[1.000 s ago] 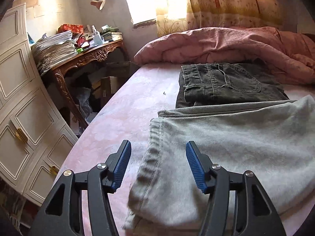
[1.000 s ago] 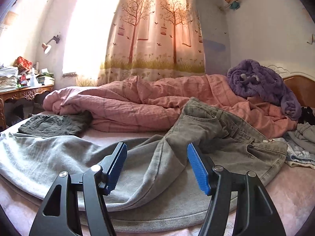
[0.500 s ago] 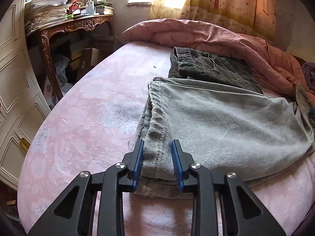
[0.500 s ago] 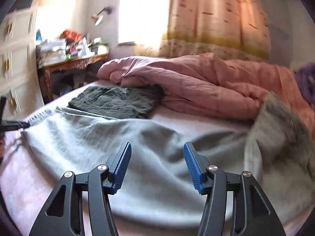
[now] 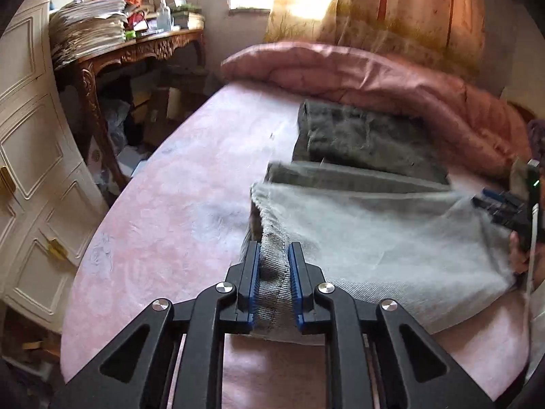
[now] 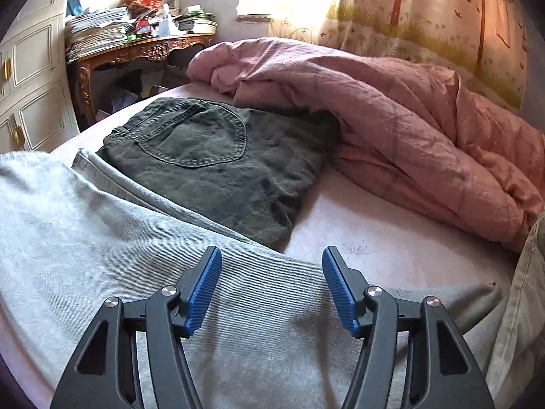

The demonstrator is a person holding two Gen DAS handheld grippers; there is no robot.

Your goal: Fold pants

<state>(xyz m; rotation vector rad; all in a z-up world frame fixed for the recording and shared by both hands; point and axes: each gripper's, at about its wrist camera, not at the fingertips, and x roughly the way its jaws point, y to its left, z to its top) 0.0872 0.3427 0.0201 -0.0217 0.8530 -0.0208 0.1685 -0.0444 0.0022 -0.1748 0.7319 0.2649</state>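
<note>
The light grey pants (image 5: 374,238) lay spread across the pink bed sheet (image 5: 163,211), their legs running from the near edge of the mattress off toward the right of the left wrist view; the left gripper (image 5: 274,283) had just been closing and now pinched the stitched hem of a leg between its blue pads (image 5: 253,283), the denim bunched upright in the narrow gap and the hem edge lifted a little off the sheet; the right gripper (image 6: 270,289) stood with its jaws spread above the grey cloth, having opened a little further in the last moment, and nothing lay between its ribbed blue pads (image 6: 204,289), which did not press the fabric; in the left wrist view that same gripper showed at the far right edge, over the other end of the pant leg, partly cut off and blurred; just beyond the grey pants a pair of dark folded jeans (image 6: 218,156) lay flat on the sheet, back pocket upward, their near edge touching or slightly tucked under the grey leg; behind them a rumpled pink duvet (image 6: 391,119) was heaped along the far side of the bed; to the left stood a carved wooden table (image 6: 143,51) piled with papers, beside white panelled cabinet doors (image 5: 30,156)
</note>
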